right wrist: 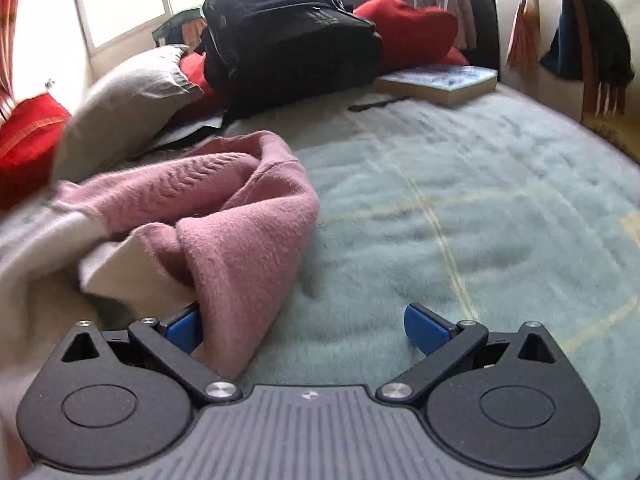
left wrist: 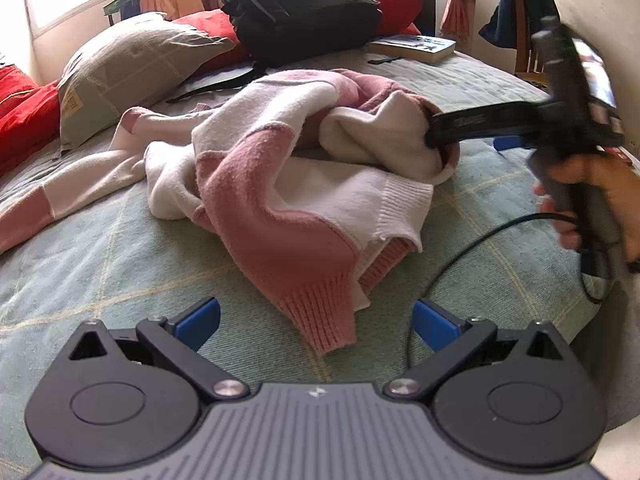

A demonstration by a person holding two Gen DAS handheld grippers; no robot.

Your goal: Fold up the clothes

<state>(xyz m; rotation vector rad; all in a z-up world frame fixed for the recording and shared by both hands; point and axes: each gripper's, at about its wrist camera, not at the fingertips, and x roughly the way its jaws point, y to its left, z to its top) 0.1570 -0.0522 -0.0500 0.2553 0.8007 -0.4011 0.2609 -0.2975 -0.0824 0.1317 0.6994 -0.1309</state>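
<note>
The sweater lies crumpled mid-bed, its long axis running leftward. The right gripper, jaws apart, is already at its right end with fabric against one finger. The left gripper hangs spread wide and empty off the near hem.

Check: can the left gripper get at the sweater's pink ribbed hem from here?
Probably yes. The left gripper is open, and the pink ribbed hem lies right before it on the bedspread, nothing between.
</note>
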